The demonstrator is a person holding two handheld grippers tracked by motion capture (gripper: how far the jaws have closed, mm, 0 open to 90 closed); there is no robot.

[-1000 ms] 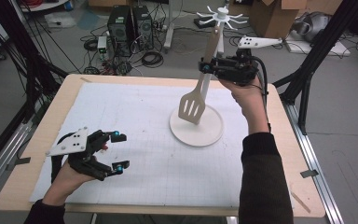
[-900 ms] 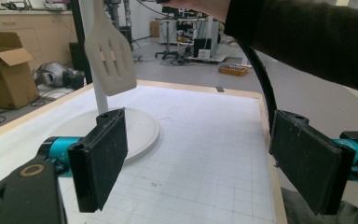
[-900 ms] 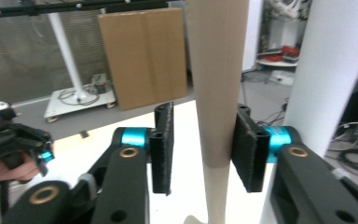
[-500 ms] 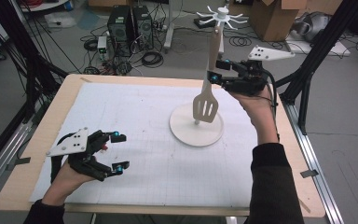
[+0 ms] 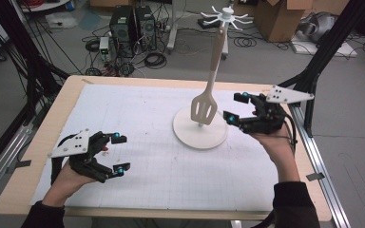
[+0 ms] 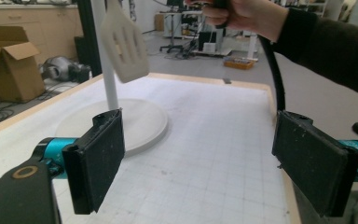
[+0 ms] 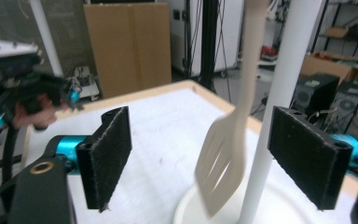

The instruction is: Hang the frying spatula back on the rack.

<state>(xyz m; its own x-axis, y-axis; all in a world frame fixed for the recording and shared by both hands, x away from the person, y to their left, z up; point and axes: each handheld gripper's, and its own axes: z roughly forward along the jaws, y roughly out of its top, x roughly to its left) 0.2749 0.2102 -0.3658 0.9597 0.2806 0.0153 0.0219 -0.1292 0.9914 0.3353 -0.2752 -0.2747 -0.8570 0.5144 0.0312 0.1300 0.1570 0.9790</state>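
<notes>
A white slotted spatula (image 5: 204,108) hangs by its handle from the hooked top (image 5: 226,13) of a white stand, its head just above the round base (image 5: 186,134). My right gripper (image 5: 234,107) is to the right of the spatula, apart from it. Its jaws have just been opening and nothing is pressed between them. In the right gripper view the blurred spatula (image 7: 223,163) and the stand's pole (image 7: 279,102) lie beyond the open right gripper (image 7: 207,158). My left gripper (image 5: 119,153) rests open at the table's near left, and the left gripper (image 6: 200,158) is empty.
The white gridded mat (image 5: 138,118) covers the wooden table (image 5: 38,156). Black frame posts (image 5: 323,52) stand at both sides. Computer towers (image 5: 133,23), cables and cardboard boxes (image 5: 275,16) lie on the floor beyond the far edge.
My right gripper has opened and let go of the spatula's handle, then dropped to the right of the stand. The spatula now hangs from the stand. The left gripper has not moved.
</notes>
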